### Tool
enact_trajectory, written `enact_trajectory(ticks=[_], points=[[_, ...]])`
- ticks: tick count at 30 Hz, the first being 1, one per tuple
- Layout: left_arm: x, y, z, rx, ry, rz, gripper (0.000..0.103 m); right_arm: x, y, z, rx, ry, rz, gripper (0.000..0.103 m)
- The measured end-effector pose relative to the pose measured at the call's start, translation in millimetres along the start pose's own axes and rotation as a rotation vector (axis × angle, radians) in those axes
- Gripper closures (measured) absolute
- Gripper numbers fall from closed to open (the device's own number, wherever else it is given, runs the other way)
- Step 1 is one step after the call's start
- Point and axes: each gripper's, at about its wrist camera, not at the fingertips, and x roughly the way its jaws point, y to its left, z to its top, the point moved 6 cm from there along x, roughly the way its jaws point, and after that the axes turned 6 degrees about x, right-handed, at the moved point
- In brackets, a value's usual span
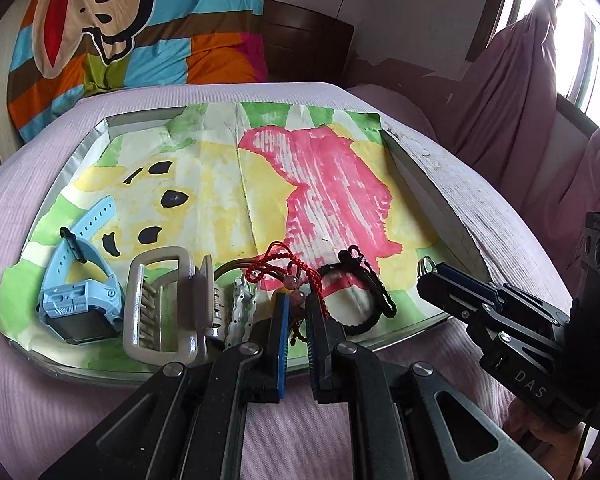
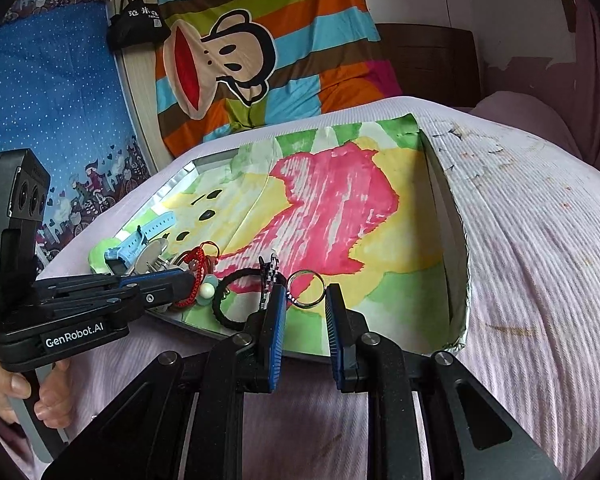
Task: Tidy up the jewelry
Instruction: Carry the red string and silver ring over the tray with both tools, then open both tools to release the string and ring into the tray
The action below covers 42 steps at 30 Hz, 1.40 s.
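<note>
In the left wrist view my left gripper (image 1: 297, 300) is shut on a red cord bracelet (image 1: 276, 264) with pink beads, low over the tray's near edge. The right wrist view shows that gripper (image 2: 188, 280) from the side, with the red cord (image 2: 196, 258) and pale beads hanging at its tip. My right gripper (image 2: 306, 300) is shut on a silver ring (image 2: 305, 290), held upright between the blue pads above the painted paper. From the left wrist view the right gripper (image 1: 424, 276) carries the ring (image 1: 427, 265) at its tip.
A foil-walled tray (image 1: 420, 184) lined with painted paper lies on a pink cloth. Along its near edge lie a blue watch (image 1: 80, 292), a beige claw clip (image 1: 168, 308), a silver chain (image 1: 240, 312) and a black band (image 1: 360, 308). A hand (image 2: 40, 396) grips the left handle.
</note>
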Motion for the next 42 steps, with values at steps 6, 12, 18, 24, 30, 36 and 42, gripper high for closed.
enact_trajectory(ticks=[6, 12, 18, 24, 30, 36, 42], points=[[-1, 2, -1, -0.005, 0.002, -0.002, 0.095, 1, 1, -1, -0.006, 0.013, -0.01, 0.085], [-2, 4, -1, -0.014, -0.002, 0.001, 0.095, 2, 1, -1, -0.004, 0.02, -0.01, 0.085], [-4, 6, -1, -0.033, -0.003, -0.008, 0.092, 3, 1, -1, 0.0, 0.018, -0.004, 0.085], [-9, 8, 0, -0.041, -0.023, -0.014, 0.089, 2, -1, -2, 0.01, 0.015, 0.009, 0.085], [-16, 9, 2, -0.052, -0.05, -0.02, 0.081, 1, -1, -3, 0.012, 0.014, 0.013, 0.084], [-30, 12, 1, -0.052, -0.105, -0.002, 0.067, -6, 0, -4, 0.015, -0.019, 0.017, 0.08], [-52, 12, -4, -0.029, -0.169, 0.025, 0.054, -27, 5, -5, 0.007, -0.124, 0.017, 0.057]])
